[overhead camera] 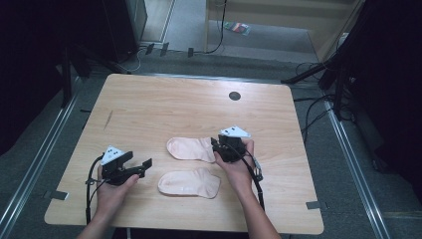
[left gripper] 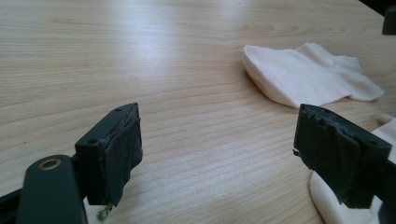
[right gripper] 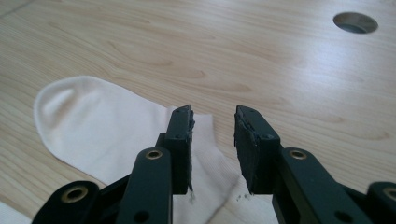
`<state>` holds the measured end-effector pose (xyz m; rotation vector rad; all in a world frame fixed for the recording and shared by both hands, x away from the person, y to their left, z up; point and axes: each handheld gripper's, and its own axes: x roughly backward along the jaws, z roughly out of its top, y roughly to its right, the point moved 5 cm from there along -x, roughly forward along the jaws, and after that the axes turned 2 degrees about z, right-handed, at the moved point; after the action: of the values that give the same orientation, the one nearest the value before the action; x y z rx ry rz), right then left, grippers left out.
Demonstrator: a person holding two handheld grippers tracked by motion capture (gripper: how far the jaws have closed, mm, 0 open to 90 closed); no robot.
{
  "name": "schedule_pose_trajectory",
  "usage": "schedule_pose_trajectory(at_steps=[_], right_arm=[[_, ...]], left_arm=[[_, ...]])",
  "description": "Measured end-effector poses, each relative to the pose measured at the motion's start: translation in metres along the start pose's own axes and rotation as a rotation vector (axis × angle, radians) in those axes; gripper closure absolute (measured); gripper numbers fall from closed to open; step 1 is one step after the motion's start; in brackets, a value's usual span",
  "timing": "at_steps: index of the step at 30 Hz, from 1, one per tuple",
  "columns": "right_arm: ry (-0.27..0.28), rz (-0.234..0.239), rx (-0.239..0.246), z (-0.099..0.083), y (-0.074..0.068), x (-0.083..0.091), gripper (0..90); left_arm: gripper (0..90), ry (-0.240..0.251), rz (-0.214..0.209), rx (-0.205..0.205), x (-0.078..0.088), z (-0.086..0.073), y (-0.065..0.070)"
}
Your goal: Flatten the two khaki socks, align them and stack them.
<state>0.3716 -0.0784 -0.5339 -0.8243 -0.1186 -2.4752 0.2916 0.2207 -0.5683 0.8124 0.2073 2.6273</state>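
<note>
- The table (overhead camera: pixel 149 107) is pale wood with a round hole (overhead camera: pixel 234 95) near its far edge; around it we see dark floor, cables and stands.
- Two pale socks lie flat near the front middle of the table. The far sock (overhead camera: pixel 189 148) and the near sock (overhead camera: pixel 188 182) are close together, one behind the other, toes pointing to the person's left. We judge them laid out side by side for pairing or folding.
- The right gripper (overhead camera: pixel 222 148) sits at the cuff end of the far sock. In the right gripper view (right gripper: pixel 213 140) its jaws stand a narrow gap apart, over the cuff edge of the far sock (right gripper: pixel 93 126); nothing is pinched between them. We cannot tell whether the tips touch the cloth.
- The left gripper (overhead camera: pixel 141 160) is held just left of the near sock, pointing towards it. In the left gripper view (left gripper: pixel 219 149) its jaws are wide apart and hold nothing; the right-hand jaw overlaps the near sock (left gripper: pixel 327 198), and the far sock (left gripper: pixel 303 74) lies beyond.
- We judge that each gripper is lined up on its own sock, with neither grasp made yet.
</note>
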Motion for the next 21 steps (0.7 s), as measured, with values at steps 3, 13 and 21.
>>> schedule_pose_trajectory(at_steps=[3,13,21], right_arm=[[-0.018,-0.012,-0.005,-0.007,0.006,-0.003,67.7],[-0.059,-0.001,-0.049,-0.025,0.018,-0.015,66.3],[-0.072,0.02,-0.059,-0.027,0.017,-0.022,65.7]], left_arm=[[27.7,0.0,-0.044,0.015,-0.001,0.002,0.002],[35.8,0.026,-0.064,0.006,-0.01,0.014,0.01],[42.2,-0.025,-0.076,-0.018,-0.027,0.022,0.017]])
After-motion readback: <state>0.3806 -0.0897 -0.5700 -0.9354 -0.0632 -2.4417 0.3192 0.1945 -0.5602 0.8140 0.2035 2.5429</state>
